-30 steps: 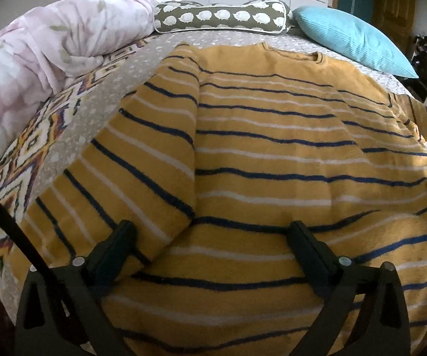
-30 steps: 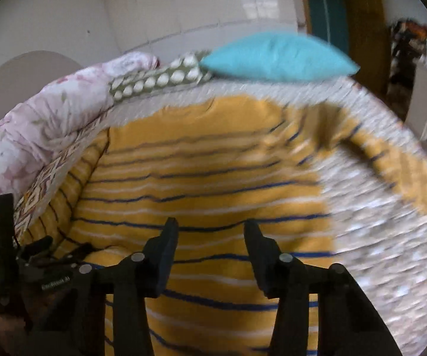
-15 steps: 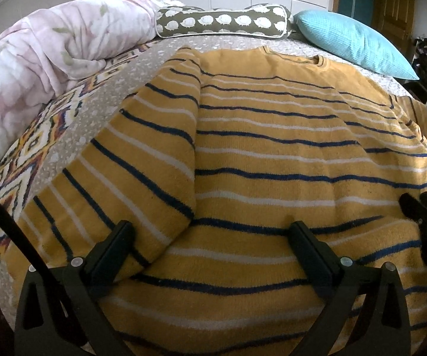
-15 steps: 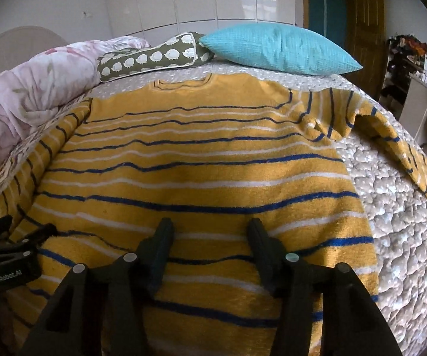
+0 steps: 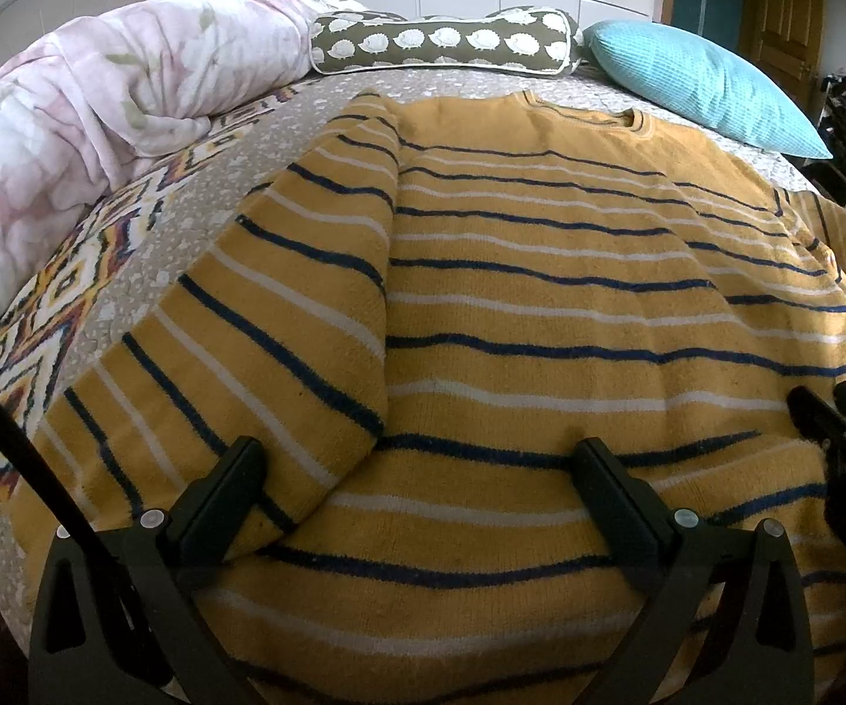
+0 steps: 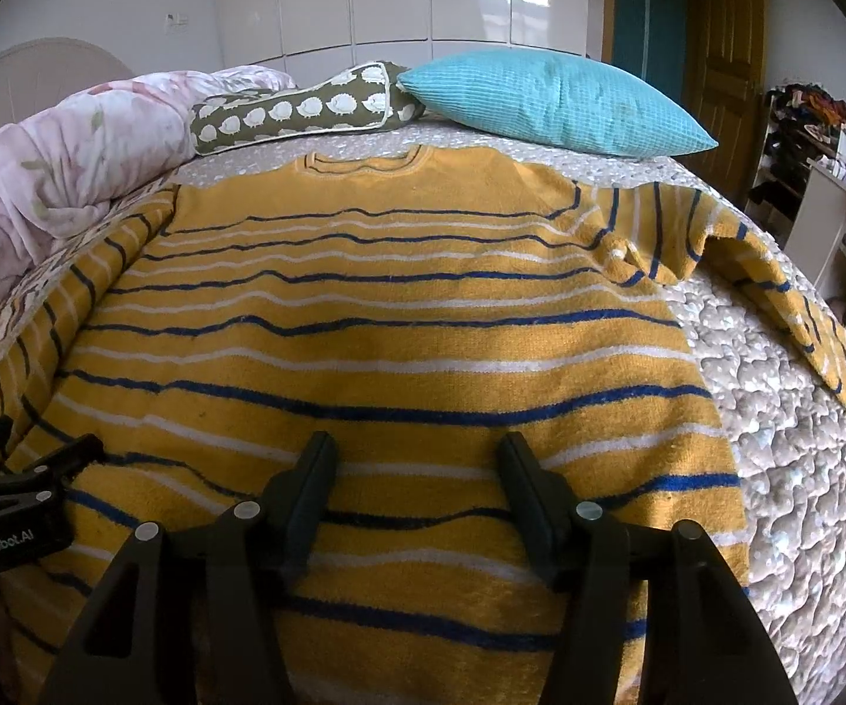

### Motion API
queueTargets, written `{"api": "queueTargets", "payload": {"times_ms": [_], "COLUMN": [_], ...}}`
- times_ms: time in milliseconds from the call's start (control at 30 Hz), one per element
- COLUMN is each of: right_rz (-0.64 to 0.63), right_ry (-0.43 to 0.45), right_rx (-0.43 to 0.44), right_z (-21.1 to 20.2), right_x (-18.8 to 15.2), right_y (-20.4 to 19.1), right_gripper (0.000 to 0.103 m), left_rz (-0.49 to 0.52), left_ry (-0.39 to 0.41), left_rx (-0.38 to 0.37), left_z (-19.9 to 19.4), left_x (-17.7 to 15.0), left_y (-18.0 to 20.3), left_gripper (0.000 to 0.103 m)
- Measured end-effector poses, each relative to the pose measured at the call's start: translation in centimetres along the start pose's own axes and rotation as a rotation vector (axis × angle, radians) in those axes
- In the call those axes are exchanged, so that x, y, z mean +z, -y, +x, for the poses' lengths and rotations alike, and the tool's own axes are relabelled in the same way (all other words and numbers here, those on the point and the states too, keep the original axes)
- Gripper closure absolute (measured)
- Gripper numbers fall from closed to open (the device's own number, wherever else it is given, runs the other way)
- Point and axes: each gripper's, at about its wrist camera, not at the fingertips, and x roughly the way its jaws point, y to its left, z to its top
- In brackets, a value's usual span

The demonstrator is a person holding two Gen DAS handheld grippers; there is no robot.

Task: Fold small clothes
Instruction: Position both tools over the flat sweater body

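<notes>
A yellow sweater with navy and white stripes [image 5: 540, 305] lies flat on the bed, collar at the far end; it also shows in the right wrist view [image 6: 399, 329]. Its left sleeve [image 5: 282, 317] lies folded along the body's left side. Its right sleeve [image 6: 775, 282] lies spread out to the right, crumpled near the shoulder. My left gripper [image 5: 417, 458] is open and hovers over the hem at the left. My right gripper [image 6: 417, 458] is open over the hem at the right. Neither holds cloth. Each gripper shows at the edge of the other's view.
A pink floral duvet [image 5: 100, 117] is piled at the left. A green sheep-print bolster [image 5: 440, 47] and a teal pillow [image 5: 699, 82] lie at the head of the bed. Shelves [image 6: 822, 176] and a wooden door [image 6: 728, 59] stand at the right.
My right gripper has swung left and settled over the sweater's hem, closer to the left gripper. The left gripper has barely moved. The sweater has not moved.
</notes>
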Motion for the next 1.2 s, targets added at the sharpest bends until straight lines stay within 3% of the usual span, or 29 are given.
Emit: {"api": "queueTargets", "payload": {"times_ms": [433, 933, 1200], "right_rz": [-0.025, -0.021, -0.017], "right_ry": [-0.005, -0.004, -0.001], "right_rx": [-0.049, -0.044, -0.038], "right_z": [0.1, 0.1, 0.0], "right_x": [-0.1, -0.1, -0.2], "right_y": [-0.5, -0.5, -0.4], "right_gripper": [0.038, 0.037, 0.037], "left_rz": [0.0, 0.006, 0.018], "left_ry": [0.002, -0.007, 0.03], "left_rx": [0.003, 0.042, 0.084], "left_z": [0.0, 0.3, -0.2], "left_x": [0.0, 0.2, -0.3], "left_y": [0.1, 0.5, 1.1], "left_gripper": [0.0, 0.0, 0.0]}}
